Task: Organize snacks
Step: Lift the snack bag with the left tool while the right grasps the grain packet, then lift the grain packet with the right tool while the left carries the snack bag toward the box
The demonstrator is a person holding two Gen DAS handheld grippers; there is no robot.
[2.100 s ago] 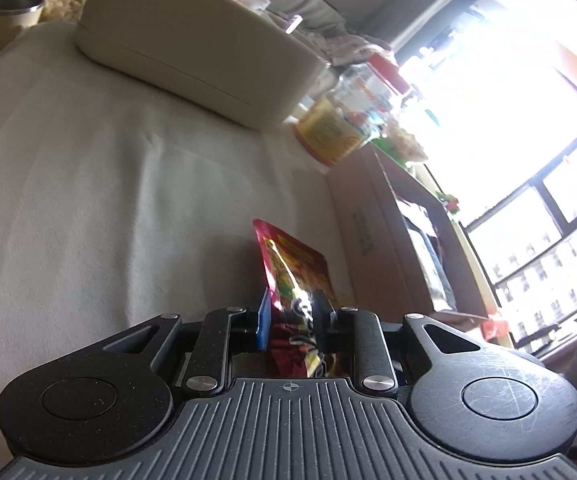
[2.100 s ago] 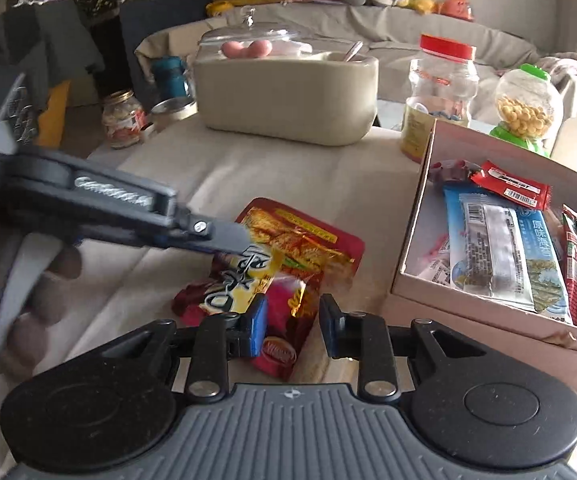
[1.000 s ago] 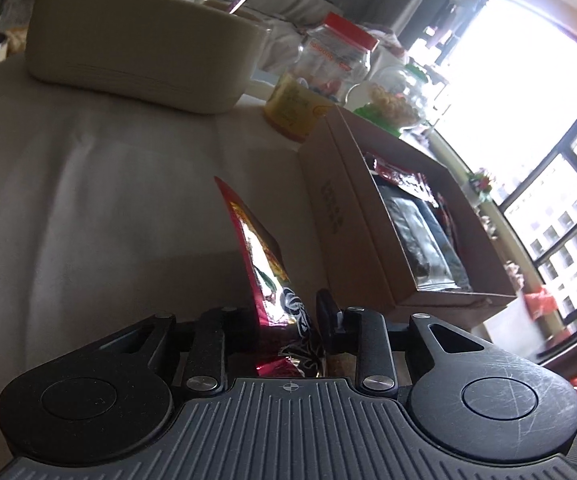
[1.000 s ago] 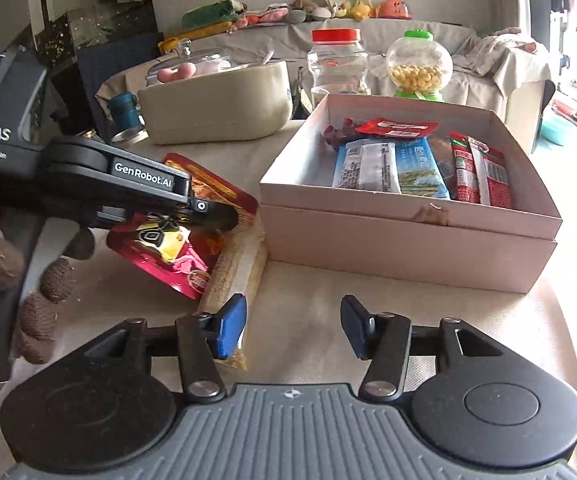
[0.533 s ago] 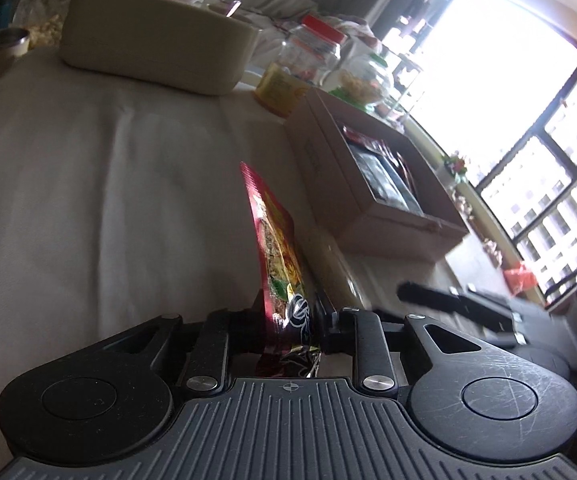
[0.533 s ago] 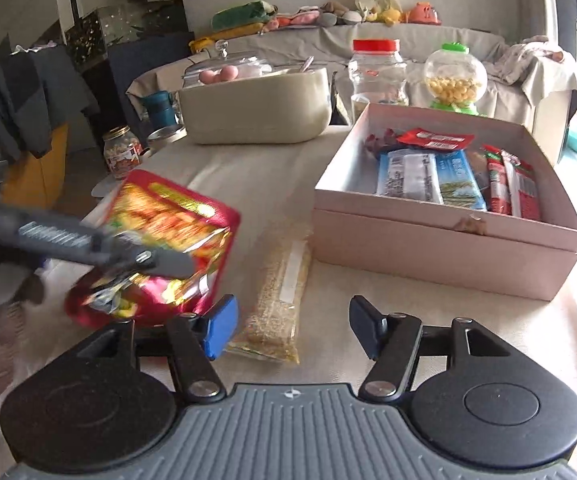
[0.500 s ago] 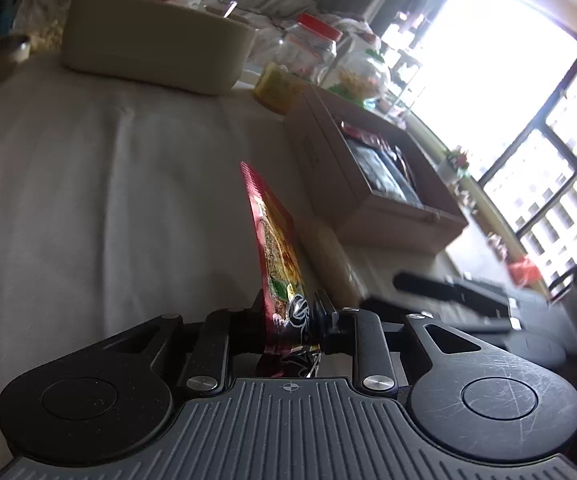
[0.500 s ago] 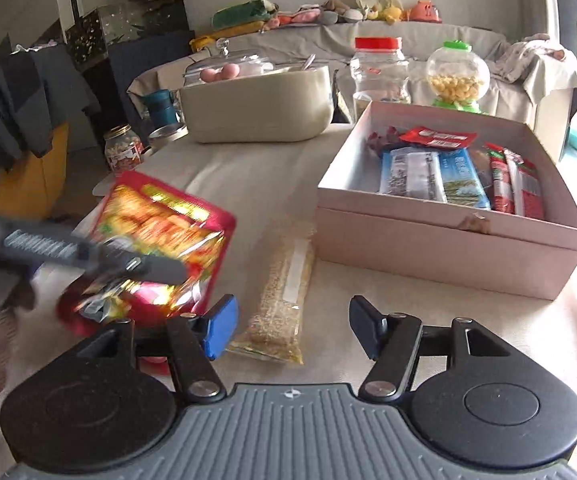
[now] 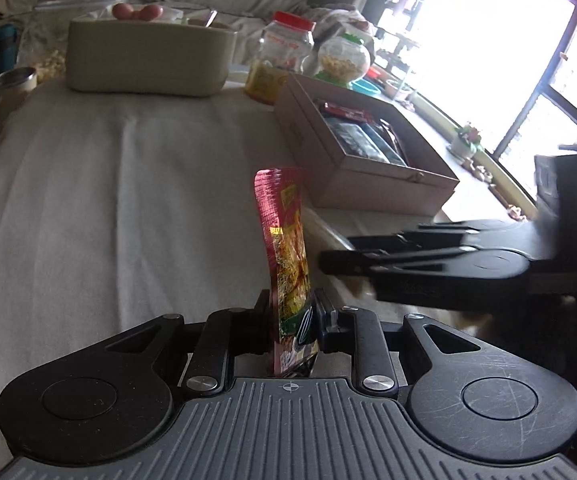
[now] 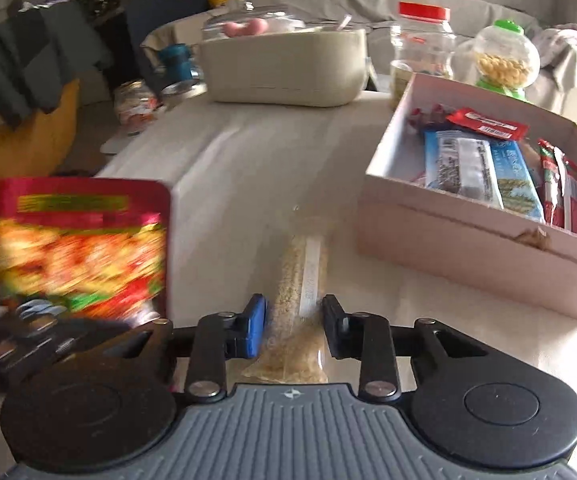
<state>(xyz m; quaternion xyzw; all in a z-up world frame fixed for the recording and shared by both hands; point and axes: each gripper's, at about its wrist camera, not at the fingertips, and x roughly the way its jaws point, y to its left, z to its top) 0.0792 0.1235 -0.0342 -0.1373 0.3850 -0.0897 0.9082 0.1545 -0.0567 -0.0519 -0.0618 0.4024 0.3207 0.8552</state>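
The left tool is clamped on the lower end of a red snack pouch, holding it upright and edge-on above the cloth-covered worktop. The right tool is closing its jaws around a clear packet of pale grains lying flat on the worktop, just beside the open cardboard box that already holds several wrapped snacks.
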